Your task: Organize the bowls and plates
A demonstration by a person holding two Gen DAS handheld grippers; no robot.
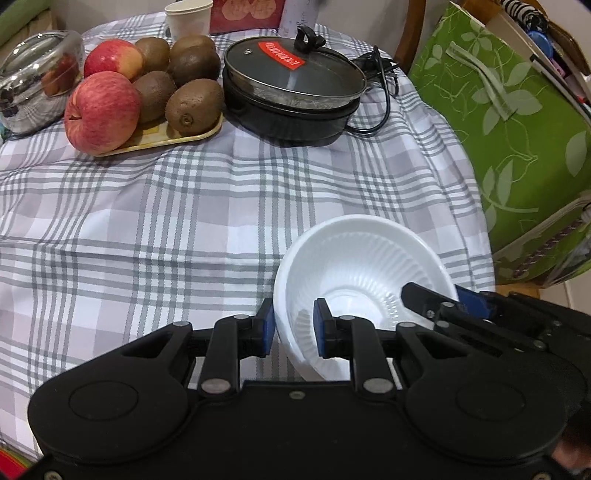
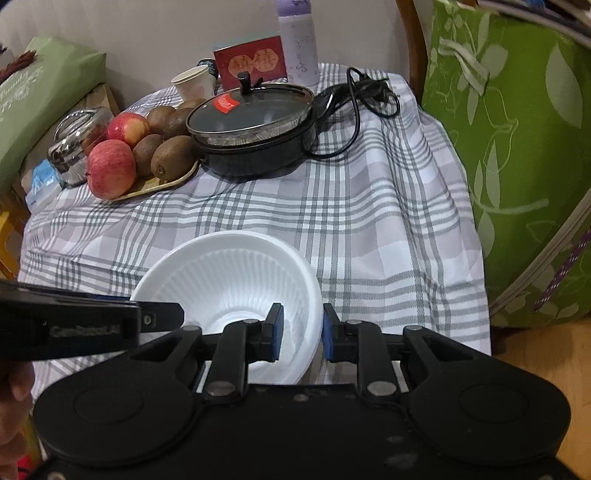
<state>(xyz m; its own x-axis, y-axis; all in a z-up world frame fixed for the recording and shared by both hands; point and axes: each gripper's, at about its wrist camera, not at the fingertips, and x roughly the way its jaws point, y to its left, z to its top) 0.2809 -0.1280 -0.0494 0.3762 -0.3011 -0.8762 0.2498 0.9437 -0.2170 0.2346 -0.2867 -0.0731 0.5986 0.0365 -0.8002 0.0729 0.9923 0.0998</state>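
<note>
A white ribbed plastic bowl [image 1: 364,269] sits near the front right of the checked tablecloth; it also shows in the right wrist view [image 2: 229,280]. My left gripper [image 1: 293,326] straddles the bowl's left rim, one pad outside and one inside, with a gap beside the wall. My right gripper [image 2: 303,330] straddles the bowl's right rim the same way; it shows in the left wrist view [image 1: 443,301] at the bowl's far right side. Neither pair of pads clearly presses the wall.
A black electric pan with glass lid [image 1: 293,85] and its cord [image 1: 376,74] stand at the back. A tray of apples and kiwis [image 1: 129,92], a steel pot [image 1: 33,81], a paper cup [image 1: 188,18] and a green bag [image 1: 517,129] surround the table.
</note>
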